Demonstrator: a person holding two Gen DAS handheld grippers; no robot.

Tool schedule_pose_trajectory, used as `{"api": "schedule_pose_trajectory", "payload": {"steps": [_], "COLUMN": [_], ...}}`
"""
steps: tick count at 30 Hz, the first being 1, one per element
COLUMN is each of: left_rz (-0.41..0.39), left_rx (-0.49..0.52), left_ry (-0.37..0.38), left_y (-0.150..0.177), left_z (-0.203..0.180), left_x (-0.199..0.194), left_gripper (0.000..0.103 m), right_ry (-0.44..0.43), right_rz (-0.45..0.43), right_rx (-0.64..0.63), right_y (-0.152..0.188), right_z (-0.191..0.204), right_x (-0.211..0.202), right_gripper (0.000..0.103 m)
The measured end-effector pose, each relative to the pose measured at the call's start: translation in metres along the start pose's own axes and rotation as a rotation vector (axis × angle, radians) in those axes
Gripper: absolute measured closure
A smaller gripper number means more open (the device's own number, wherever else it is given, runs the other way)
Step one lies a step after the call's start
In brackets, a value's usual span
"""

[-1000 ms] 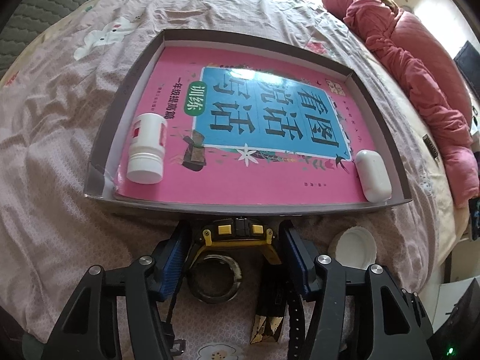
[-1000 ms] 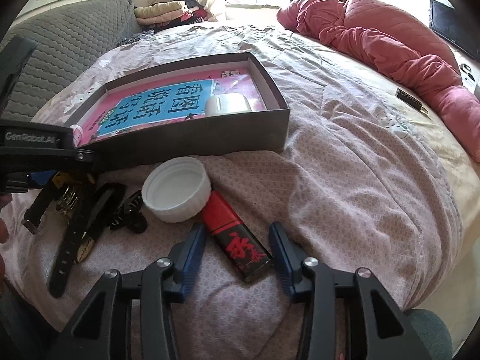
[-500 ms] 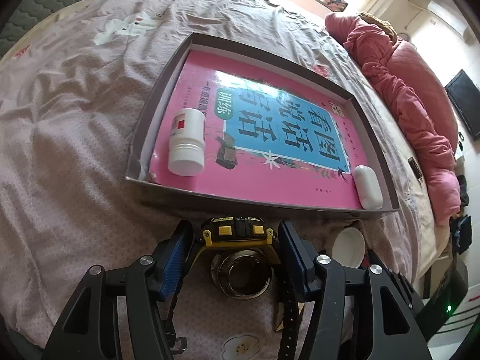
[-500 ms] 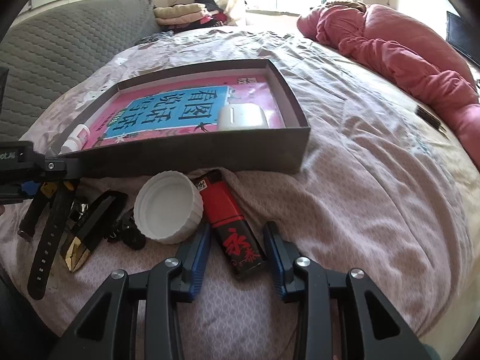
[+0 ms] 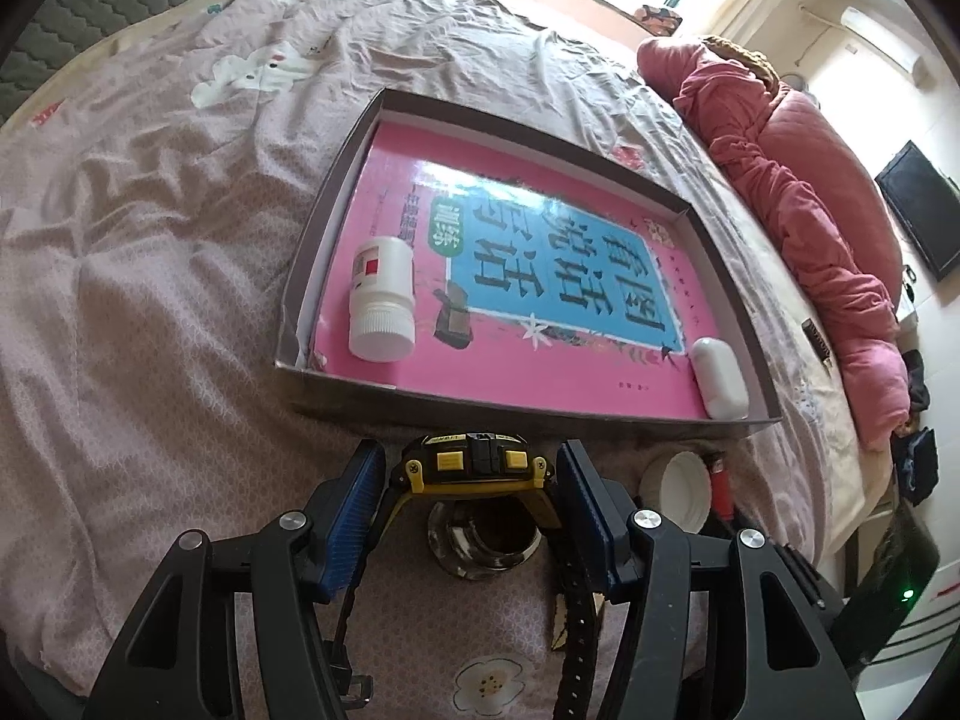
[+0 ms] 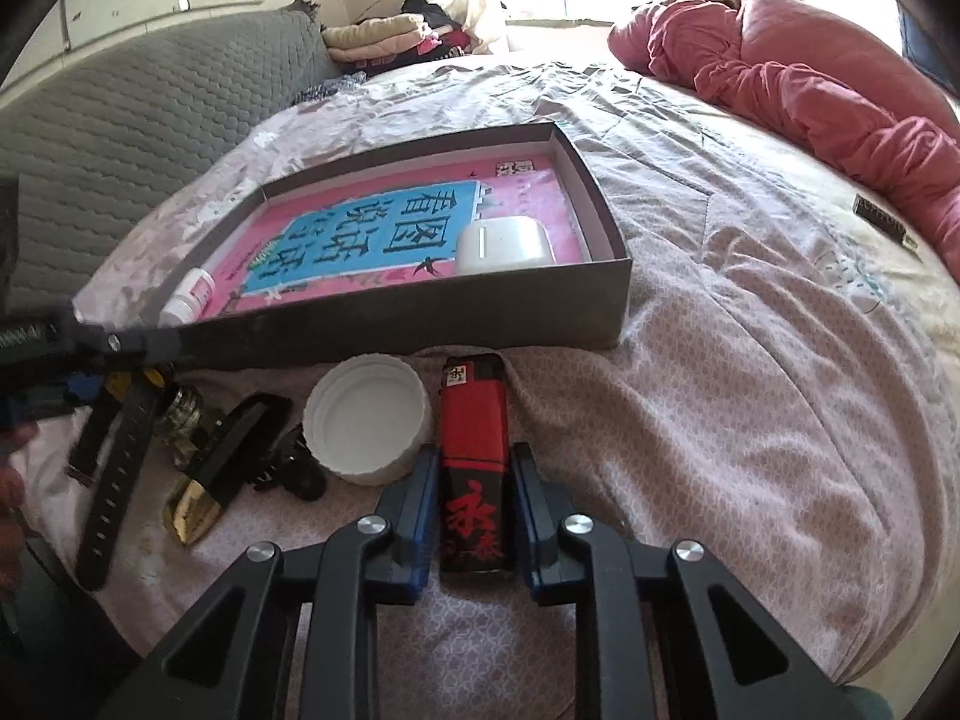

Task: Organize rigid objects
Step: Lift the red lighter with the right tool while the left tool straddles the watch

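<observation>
While low over the bed, left tool [image 5: 471, 495] clamps watch [image 5: 474, 462]; right tool [image 6: 471, 507] pinches lighter [image 6: 472, 462]

Right gripper [image 6: 468, 504] is closing in on the red lighter [image 6: 472, 468]: a second ago its blue pads were wide apart around the lighter's lower end, now they are sitting tight against both sides of the body at lower centre of the right wrist frame. The lighter is turning from slanted to nearly upright in that frame.

Left gripper [image 5: 471, 516] is carrying the yellow-and-black watch [image 5: 474, 468] upward; the clear round object [image 5: 483, 537] under it is sliding lower between the fingers. The grey box [image 5: 528, 405] is shifting toward the frame's right, with more wrinkled bedsheet [image 5: 150, 276] filling the left.
</observation>
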State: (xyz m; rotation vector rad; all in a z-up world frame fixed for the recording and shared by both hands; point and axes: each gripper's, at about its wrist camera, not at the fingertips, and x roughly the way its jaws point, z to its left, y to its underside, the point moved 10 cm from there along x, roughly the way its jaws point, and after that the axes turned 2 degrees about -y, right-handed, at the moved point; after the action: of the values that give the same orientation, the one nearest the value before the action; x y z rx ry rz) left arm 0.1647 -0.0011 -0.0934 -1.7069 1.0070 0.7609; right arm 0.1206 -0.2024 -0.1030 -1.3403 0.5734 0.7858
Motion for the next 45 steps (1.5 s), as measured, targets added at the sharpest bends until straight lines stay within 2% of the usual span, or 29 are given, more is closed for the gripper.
{"api": "schedule_pose_trajectory", "payload": {"steps": [7,28,45], "left_rz": [-0.002,-0.055,-0.095], "left_rx": [0.001,0.002,0.043], "left_ry": [-0.006,-0.004,-0.013], "left_y": [0.002,0.002,0.001], "left_z": [0.001,0.0,-0.018], "left_x": [0.002,-0.024,-0.037], "left_gripper": [0.042,0.042,0.042], "right_ry": [-0.002,-0.065,-0.097], "right_rz": [0.001,-0.093,-0.143], "right_rx": [0.023,0.061,0.038], "right_y": [0.0,-0.017,-0.027], "right_z": [-0.004,0.001,0.012], "right_x": [0.001,-0.02,-0.033], "right_gripper": [0.08,0.08,0.08]}}
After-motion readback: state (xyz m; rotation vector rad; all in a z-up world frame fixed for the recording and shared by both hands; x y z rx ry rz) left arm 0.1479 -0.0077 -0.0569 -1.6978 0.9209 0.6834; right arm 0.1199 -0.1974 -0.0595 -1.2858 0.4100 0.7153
